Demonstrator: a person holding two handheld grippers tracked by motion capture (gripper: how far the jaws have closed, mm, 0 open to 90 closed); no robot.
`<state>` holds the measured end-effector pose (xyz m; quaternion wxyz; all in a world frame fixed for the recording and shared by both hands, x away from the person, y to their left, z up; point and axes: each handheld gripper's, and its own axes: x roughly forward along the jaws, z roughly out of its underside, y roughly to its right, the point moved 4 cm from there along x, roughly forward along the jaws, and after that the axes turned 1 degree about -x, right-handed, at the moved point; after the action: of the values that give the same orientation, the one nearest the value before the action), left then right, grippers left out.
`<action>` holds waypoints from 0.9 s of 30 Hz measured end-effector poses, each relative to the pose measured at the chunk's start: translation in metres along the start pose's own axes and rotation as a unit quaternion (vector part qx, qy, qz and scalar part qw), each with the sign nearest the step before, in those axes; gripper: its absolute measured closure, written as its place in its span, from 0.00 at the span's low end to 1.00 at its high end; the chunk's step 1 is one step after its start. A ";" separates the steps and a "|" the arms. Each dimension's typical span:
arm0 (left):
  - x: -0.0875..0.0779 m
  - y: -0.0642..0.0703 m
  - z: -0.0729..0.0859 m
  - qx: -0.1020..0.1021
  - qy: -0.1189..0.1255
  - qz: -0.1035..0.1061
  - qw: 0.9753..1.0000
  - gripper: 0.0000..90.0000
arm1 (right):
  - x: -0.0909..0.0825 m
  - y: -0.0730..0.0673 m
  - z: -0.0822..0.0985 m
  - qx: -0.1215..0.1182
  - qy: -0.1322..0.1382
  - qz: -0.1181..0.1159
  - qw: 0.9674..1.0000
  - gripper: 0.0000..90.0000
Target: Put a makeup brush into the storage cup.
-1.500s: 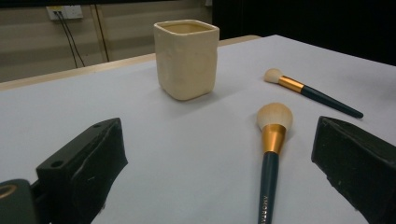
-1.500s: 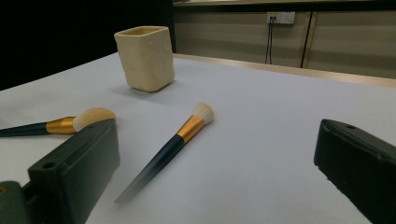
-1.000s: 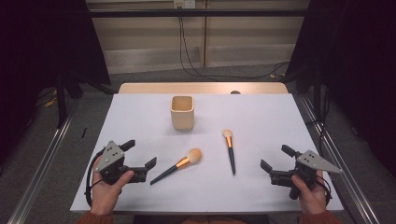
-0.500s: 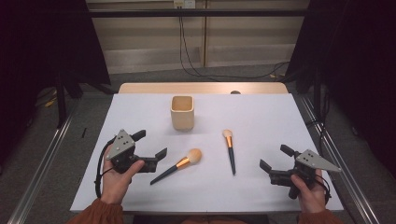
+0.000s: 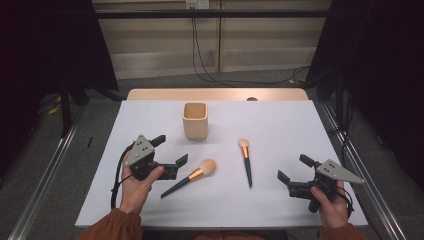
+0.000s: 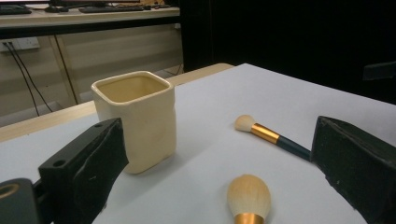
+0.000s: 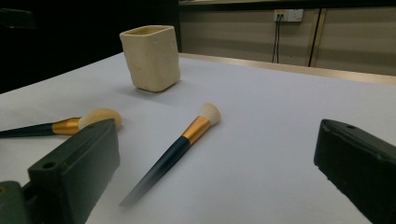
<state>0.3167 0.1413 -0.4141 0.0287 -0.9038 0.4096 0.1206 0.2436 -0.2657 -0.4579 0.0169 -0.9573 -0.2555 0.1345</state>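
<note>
Moved forward since earlier: left gripper (image 5: 171,150), jaws wide open, poised beside big brush (image 5: 189,176) lying near cup (image 5: 195,120). Right gripper (image 5: 296,173) open, idle. Risks nudging brush head, rolling it away.

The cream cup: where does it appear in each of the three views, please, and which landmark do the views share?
High view: the cream cup stands at upper centre of the white table.
Left gripper view: the cup is left of centre, just beyond the left jaw.
Right gripper view: the cup is at upper left, far off.
Shared landmark: the small brush with the gold band.
</note>
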 end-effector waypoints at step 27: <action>0.043 0.002 0.002 0.022 -0.124 0.021 0.992 0.04 | -0.002 0.000 0.002 -0.001 -0.006 0.003 1.000 0.00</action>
<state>0.3418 0.1087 -0.4258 0.0970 -0.8721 0.4243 0.2236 0.2415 -0.2671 -0.4589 0.0136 -0.9572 -0.2531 0.1395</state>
